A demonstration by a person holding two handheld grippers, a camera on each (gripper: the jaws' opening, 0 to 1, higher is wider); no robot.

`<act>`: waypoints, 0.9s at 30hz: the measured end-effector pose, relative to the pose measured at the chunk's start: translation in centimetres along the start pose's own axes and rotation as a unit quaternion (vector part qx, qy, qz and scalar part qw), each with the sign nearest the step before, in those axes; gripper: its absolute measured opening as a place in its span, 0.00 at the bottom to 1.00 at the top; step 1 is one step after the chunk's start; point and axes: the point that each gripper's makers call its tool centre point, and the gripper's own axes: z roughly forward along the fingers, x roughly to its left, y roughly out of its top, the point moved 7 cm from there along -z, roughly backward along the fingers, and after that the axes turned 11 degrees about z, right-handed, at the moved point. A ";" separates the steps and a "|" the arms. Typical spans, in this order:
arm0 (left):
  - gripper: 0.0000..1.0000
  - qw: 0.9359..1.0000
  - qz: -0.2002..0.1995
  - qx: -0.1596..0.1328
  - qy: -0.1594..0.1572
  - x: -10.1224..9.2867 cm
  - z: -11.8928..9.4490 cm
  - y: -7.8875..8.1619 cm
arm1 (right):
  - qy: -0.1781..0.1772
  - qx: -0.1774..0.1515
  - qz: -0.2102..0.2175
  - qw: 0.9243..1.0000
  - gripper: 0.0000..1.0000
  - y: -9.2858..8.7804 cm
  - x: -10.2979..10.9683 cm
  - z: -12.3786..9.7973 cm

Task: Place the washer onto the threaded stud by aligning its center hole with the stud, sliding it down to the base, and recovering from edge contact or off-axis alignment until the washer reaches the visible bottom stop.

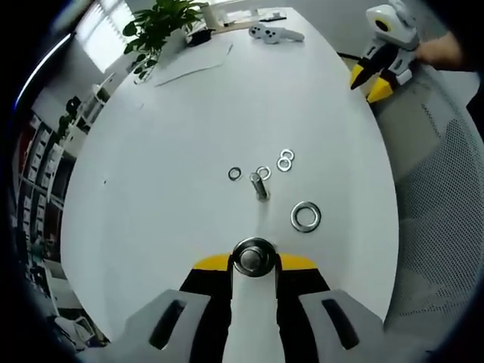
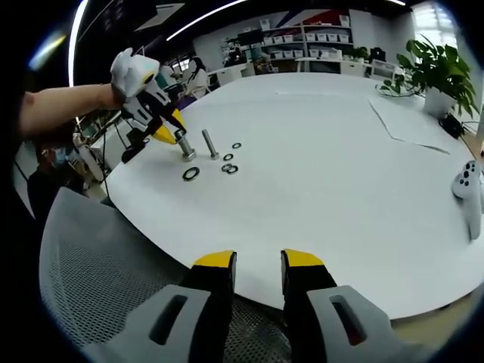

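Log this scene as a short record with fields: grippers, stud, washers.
left gripper: shut on a round metal part, near the stud
right gripper: open, empty, at the table edge above a mesh chair
stud: upright on the white table, just beyond the left jaws
large washer: lying flat beside the stud, apart from it
small washers: four, flat on the table beyond the stud, two of them touching
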 end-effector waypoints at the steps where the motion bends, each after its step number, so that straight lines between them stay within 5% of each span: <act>1: 0.19 1.000 0.002 0.001 -0.004 0.0 0.2 0.0 | 0.000 0.000 0.000 1.000 0.26 0.0 0.0 0.0; 27: 0.19 0.998 -0.016 0.031 -0.044 0.0 3.6 -0.7 | -0.003 -0.002 0.002 1.000 0.26 0.1 -0.1 -0.1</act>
